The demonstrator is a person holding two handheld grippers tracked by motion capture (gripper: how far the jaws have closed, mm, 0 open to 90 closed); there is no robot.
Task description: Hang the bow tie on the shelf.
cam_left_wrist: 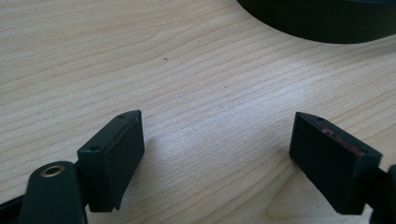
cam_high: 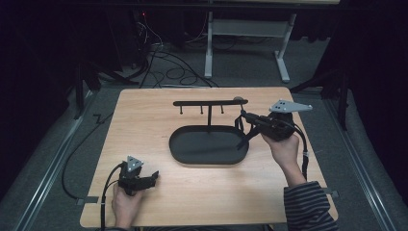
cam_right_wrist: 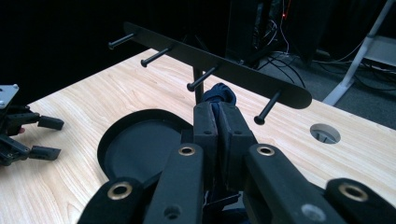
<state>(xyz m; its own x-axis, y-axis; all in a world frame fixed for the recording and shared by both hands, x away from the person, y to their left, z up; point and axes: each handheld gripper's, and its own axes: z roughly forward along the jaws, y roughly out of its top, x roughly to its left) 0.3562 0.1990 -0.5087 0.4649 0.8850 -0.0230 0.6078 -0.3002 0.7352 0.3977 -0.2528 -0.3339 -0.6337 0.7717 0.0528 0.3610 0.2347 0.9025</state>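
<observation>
Right gripper (cam_right_wrist: 218,122), jaws pressed together on a dark blue strap (cam_right_wrist: 219,93), held above the right end of the black tray (cam_right_wrist: 140,154) and just short of the rack (cam_right_wrist: 224,70). In the right gripper view a bunched fold of the strap pokes out above the jaw tips, between the second and third pegs counted from the bar's near end, and below the bar itself; whether it touches a peg cannot be told. In the high view the same gripper (cam_high: 244,117) points left toward the rack (cam_high: 210,102), with dark loops of the strap (cam_high: 239,126) hanging beneath it over the tray (cam_high: 209,145) rim. Rack: a flat black bar with four pegs on a thin post rising from the far edge of the oval tray, which sits mid-table (cam_high: 144,115). Left gripper (cam_high: 153,177), resting low on the near left part of the table, well apart from the tray; in the left gripper view its jaws stand spread with bare wood (cam_left_wrist: 196,93) between them, and the tray (cam_left_wrist: 322,23) edge shows at upper right. A round hole (cam_right_wrist: 325,133) marks the tabletop beyond the rack.
</observation>
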